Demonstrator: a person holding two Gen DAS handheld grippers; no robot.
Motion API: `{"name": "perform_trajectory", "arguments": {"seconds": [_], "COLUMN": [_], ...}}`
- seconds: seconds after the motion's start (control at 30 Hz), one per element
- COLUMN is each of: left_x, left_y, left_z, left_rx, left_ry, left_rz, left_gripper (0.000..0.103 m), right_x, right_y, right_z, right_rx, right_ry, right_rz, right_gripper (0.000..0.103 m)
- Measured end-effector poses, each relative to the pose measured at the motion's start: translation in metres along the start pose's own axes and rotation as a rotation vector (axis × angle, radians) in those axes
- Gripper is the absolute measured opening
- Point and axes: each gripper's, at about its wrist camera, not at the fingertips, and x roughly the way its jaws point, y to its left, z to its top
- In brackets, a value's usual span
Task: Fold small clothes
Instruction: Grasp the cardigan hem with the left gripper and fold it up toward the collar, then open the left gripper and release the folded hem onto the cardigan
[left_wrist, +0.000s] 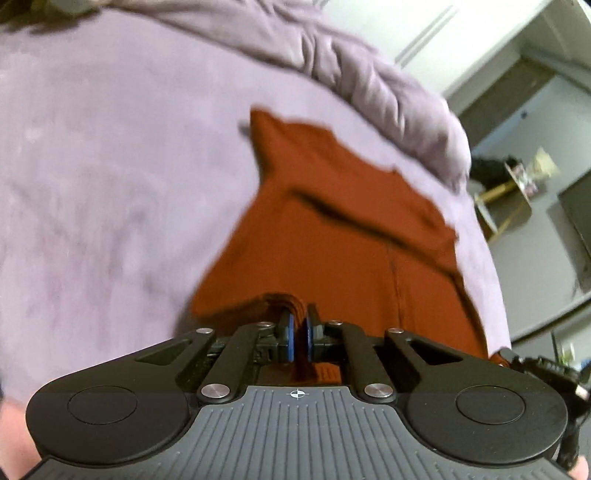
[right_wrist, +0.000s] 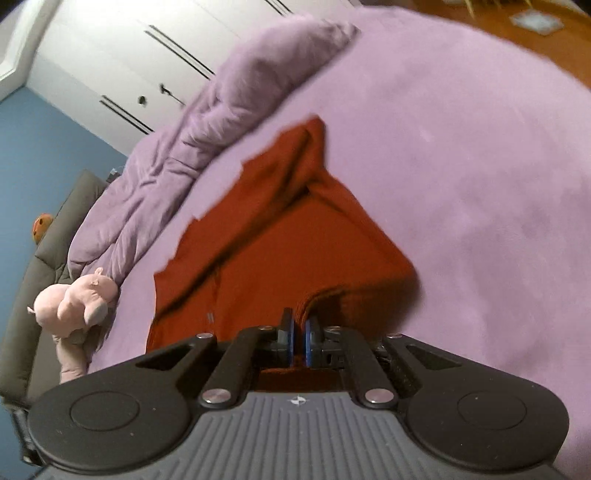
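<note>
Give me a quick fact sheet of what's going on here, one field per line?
Place: a bed with a lilac sheet
Garment: rust-red garment, partly folded, lying on the sheet
Left gripper: shut on the garment's near edge
Right gripper: shut on the garment's near edge
Bedding: bunched lilac duvet beyond the garment
Toy: pink stuffed animal at the bed's edge
Picture quality: blurred
</note>
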Motion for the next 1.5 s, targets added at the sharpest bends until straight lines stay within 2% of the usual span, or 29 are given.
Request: {"name": "perform_trajectory", "arguments": {"seconds": [0.1,0.17,0.27,0.33,0.37,0.4,0.43,0.47,0.5,0.57,0.6,0.67,0.77,0.87,0.97,1.1,1.23,1.3,1.4,1.5], "left_x": [0.017,0.036,0.066,0.074,0.073,0.069,0.063,0.056,0.051,0.049,0.052,0.062,0.081,0.09,0.091,0.09,0.098,0.106,0.111,0.112], "left_y": [-0.006,-0.009,-0.013,-0.013,-0.012,-0.011,-0.009,-0.007,-0.005,-0.001,0.0,-0.001,-0.011,-0.017,-0.017,-0.019,-0.023,-0.021,-0.017,-0.015], "left_z": [0.021,0.028,0.03,0.031,0.031,0.03,0.03,0.029,0.029,0.028,0.027,0.025,0.02,0.016,0.02,0.02,0.02,0.022,0.025,0.028], "left_rx": [0.0,0.015,0.043,0.045,0.049,0.055,0.064,0.081,0.107,0.157,0.183,0.23,0.315,0.372,0.362,0.37,0.405,0.393,0.356,0.327], "left_ry": [-0.051,-0.067,-0.06,-0.049,-0.057,-0.076,-0.111,-0.156,-0.187,-0.196,-0.167,-0.113,-0.071,-0.063,-0.058,-0.067,-0.04,-0.017,0.002,0.012], "left_rz": [0.035,0.083,0.179,0.199,0.195,0.192,0.204,0.223,0.231,0.189,0.148,0.109,0.127,0.134,0.106,0.078,0.092,0.101,0.064,0.037], "left_gripper": [0.008,0.008,0.009,0.01,0.014,0.019,0.021,0.03,0.034,0.038,0.042,0.042,0.042,0.042,0.042,0.021,0.02,0.025,0.034,0.033], "right_x": [0.028,0.051,0.084,0.091,0.09,0.085,0.077,0.072,0.067,0.064,0.065,0.072,0.088,0.103,0.113,0.118,0.12,0.121,0.122,0.124], "right_y": [0.023,0.035,0.041,0.039,0.038,0.035,0.03,0.026,0.023,0.017,0.015,0.014,0.023,0.026,0.023,0.024,0.024,0.025,0.027,0.023], "right_z": [0.019,0.023,0.02,0.02,0.021,0.021,0.021,0.021,0.021,0.021,0.021,0.021,0.019,0.021,0.024,0.024,0.02,0.02,0.021,0.029], "right_rx": [-0.078,-0.167,-0.28,-0.304,-0.307,-0.309,-0.313,-0.321,-0.333,-0.37,-0.397,-0.466,-0.587,-0.644,-0.645,-0.64,-0.659,-0.674,-0.685,-0.655], "right_ry": [-0.058,-0.088,-0.086,-0.081,-0.094,-0.116,-0.152,-0.176,-0.187,-0.176,-0.158,-0.116,-0.076,-0.023,0.021,0.027,0.026,0.028,0.038,0.06], "right_rz": [-0.041,-0.115,-0.236,-0.28,-0.274,-0.263,-0.262,-0.265,-0.267,-0.247,-0.225,-0.209,-0.214,-0.217,-0.208,-0.192,-0.185,-0.184,-0.195,-0.182], "right_gripper": [0.005,0.005,0.006,0.007,0.007,0.015,0.031,0.039,0.046,0.046,0.046,0.046,0.046,0.046,0.046,0.043,0.033,0.03,0.029,0.034]}}
